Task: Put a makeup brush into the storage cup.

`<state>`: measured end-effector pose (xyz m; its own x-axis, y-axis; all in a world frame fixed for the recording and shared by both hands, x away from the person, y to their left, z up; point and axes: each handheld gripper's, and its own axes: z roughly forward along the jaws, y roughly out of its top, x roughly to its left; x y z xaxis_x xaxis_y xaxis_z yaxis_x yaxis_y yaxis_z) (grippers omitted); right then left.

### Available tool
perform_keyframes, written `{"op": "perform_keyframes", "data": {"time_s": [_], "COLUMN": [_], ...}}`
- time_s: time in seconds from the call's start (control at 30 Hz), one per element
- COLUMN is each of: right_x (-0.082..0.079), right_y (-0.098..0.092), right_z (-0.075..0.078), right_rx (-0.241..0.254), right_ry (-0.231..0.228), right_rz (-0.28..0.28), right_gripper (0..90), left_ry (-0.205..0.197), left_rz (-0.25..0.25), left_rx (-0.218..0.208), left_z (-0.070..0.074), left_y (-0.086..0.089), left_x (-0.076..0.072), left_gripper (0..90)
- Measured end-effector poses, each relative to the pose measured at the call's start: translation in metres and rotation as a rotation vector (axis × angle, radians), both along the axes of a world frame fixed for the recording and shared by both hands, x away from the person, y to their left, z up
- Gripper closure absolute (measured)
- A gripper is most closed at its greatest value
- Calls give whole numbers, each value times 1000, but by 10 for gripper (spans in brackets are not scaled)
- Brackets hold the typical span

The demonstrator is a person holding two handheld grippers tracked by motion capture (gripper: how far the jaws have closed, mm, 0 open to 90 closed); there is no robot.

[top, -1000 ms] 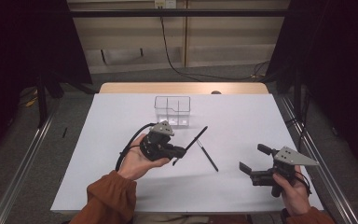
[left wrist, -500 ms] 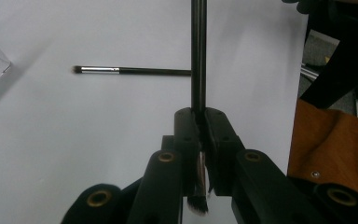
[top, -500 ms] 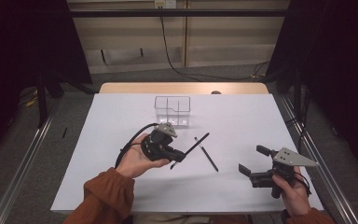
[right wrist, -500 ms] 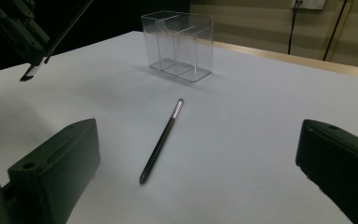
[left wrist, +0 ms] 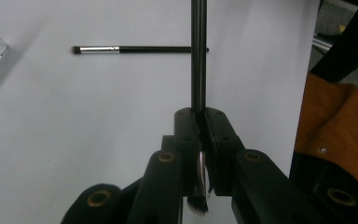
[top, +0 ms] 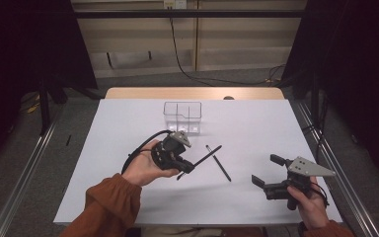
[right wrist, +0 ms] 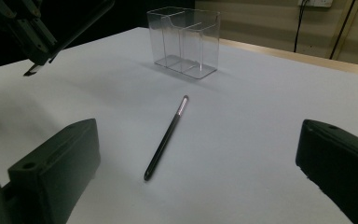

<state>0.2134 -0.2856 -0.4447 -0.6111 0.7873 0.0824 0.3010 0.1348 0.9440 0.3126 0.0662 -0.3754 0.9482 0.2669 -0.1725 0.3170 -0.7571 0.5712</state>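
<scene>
Held brush: we saw the left gripper (top: 186, 166) clamped on a thin black makeup brush (top: 205, 159), jaws closed on it near the bristle end; in the left gripper view the bristle tip (left wrist: 198, 203) poked out behind the jaws and the long handle ran forward. It hung above the white table (top: 256, 123), on the near side of the clear organizer (top: 183, 116).
Loose brush: the second brush (right wrist: 165, 138) lay flat on the table, near side of the organizer and a little to its right, bristle end toward the organizer.
Right gripper: we found the right gripper (top: 269, 175) wide open and holding nothing, well to the near right of the organizer.
Handling: we judged the brushes light, stiff and slim, smooth enough to roll or pivot in a pinch. A hold near the ferrule or mid-handle looked steadiest; the bristles are soft and best left unsqueezed.
Organizer: clear, thin-walled, probably light enough to slide if bumped; its compartments looked empty.
Count: we counted two brushes, one organizer, two grippers.
</scene>
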Motion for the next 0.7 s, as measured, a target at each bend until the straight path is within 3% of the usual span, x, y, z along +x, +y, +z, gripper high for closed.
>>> {"op": "perform_keyframes", "data": {"time_s": [0.13, 0.43, 0.57, 0.7], "right_x": [0, 0, 2, 2], "right_y": [2, 6, 8, 11], "right_z": [0, 0, 0, 1], "right_rx": [-9, -17, -23, -14], "right_ry": [-2, 10, 35, 36], "right_rz": [23, 9, -2, 24], "right_gripper": [15, 27, 27, 15], "left_ry": [5, 30, 29, 13], "left_rz": [-19, -30, -41, -45], "left_rx": [48, 83, 104, 132], "left_z": [-1, 0, 1, 1], "left_y": [-1, -2, -2, -3], "left_x": [1, 2, 3, 2], "left_gripper": [844, 844, 844, 844]}}
